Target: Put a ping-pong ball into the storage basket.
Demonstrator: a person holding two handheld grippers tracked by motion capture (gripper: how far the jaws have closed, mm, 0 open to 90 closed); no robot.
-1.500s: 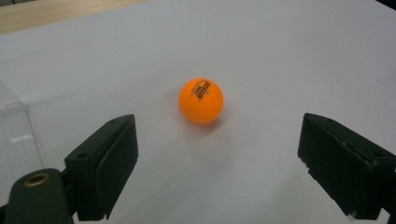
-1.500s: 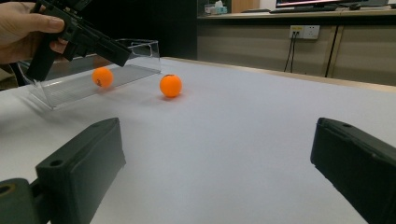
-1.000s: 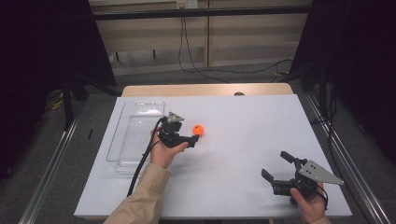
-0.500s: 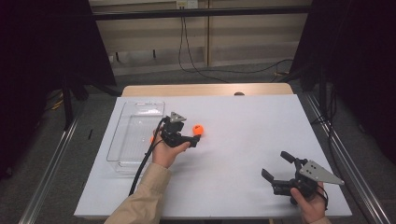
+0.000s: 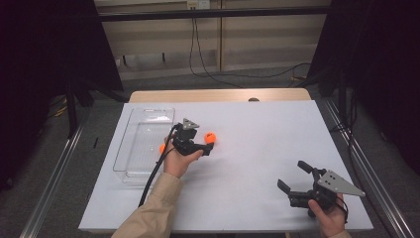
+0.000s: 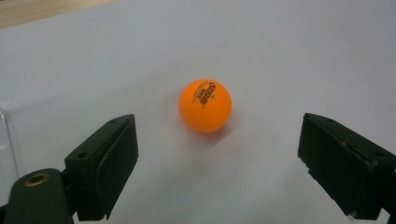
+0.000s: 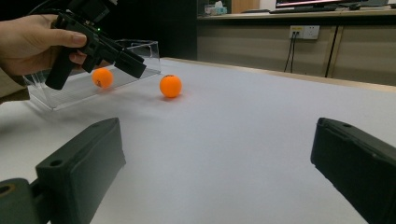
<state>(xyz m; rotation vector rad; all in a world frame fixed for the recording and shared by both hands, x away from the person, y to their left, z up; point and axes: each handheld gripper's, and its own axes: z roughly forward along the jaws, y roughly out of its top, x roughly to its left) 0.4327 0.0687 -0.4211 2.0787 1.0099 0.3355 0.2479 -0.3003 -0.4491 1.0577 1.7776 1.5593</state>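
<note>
The orange ball (image 6: 205,105) bears dark print too small to read.

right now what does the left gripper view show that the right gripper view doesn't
Left gripper view: the black print on the orange ping-pong ball, close up, with the left gripper open and its jaws either side of it.

Right gripper view: a second orange ball at the clear tray, the hand holding the left gripper above it, and the right gripper open, far from both balls.

Shared: the printed ball resting on the white table.
</note>
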